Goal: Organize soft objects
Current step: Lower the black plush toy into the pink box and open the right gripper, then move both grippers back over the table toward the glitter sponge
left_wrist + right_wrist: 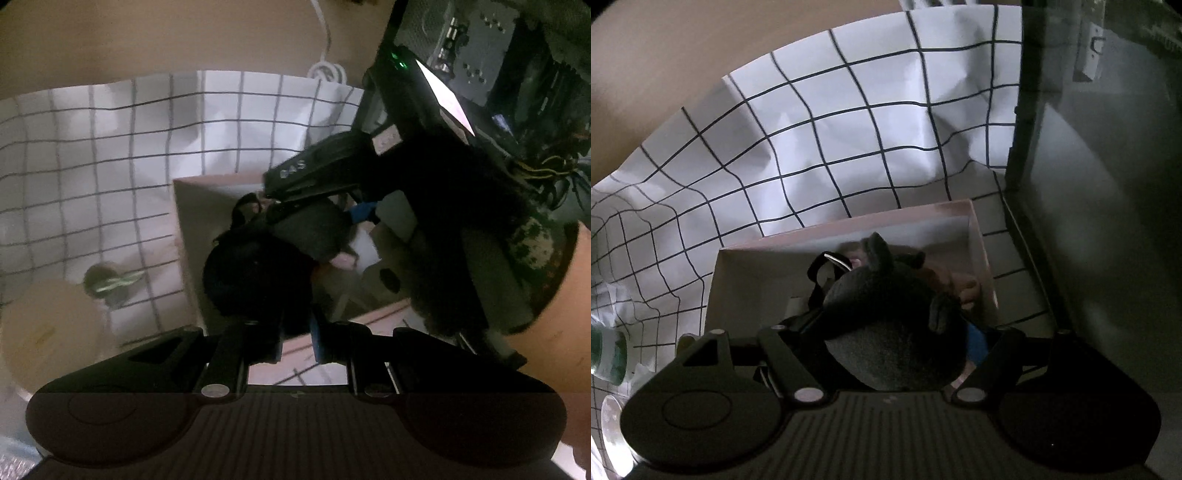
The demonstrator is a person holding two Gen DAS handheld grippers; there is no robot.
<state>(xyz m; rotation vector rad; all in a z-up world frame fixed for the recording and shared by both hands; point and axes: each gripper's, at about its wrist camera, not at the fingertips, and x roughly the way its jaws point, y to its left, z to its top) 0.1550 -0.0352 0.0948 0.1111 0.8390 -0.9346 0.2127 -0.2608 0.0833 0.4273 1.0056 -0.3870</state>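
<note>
- A white cloth with a dark grid (820,122) covers the worktop in dim light; an open computer case (491,55) stands at the right edge.
- A pale cardboard box (746,280) sits on the cloth, its top open.
- A dark grey plush toy (894,325) with small ears hangs over the box, its body between the spread fingers of the right tongs (882,350), which grasp it.
- The left tongs (297,341) are clenched almost shut near the box's rim; whether they pinch anything cannot be told.
- More soft things lie in the box beneath, too dark to name.
</note>
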